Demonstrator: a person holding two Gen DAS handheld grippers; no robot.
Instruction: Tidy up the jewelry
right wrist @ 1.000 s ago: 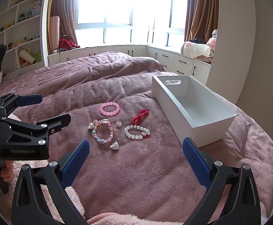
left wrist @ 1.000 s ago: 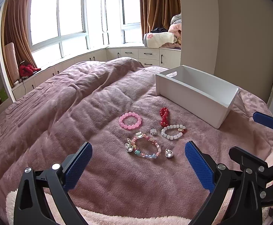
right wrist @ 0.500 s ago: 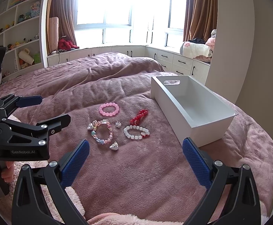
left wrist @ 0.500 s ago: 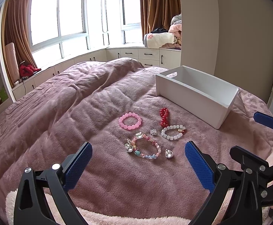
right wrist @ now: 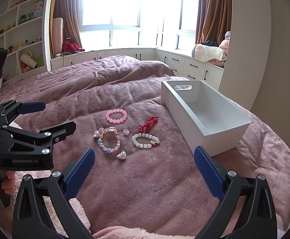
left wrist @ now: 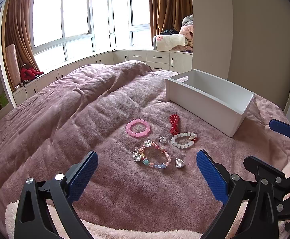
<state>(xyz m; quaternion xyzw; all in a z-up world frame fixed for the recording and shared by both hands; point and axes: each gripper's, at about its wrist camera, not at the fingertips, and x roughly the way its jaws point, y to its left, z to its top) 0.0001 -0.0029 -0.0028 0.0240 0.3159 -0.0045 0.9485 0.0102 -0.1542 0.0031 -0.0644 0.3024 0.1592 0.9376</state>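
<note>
Left hand-held gripper: jaws wide apart, holding nothing, poised over the bed short of the jewelry. On the bed, left to right: pink bracelet; pastel bracelet nearer the grippers, a silver charm touching its left edge; small sparkly piece; loose silver charm; red beads; white bracelet touching the red beads' near end. All lie close together, none lifted. White box stands just right of and behind the cluster; the interior that shows in the right wrist view is bare. Right hand-held gripper: jaws equally wide, empty, also short of the pieces. Judgement: nothing sorted yet, every piece likely still to go in the box; task at its start
</note>
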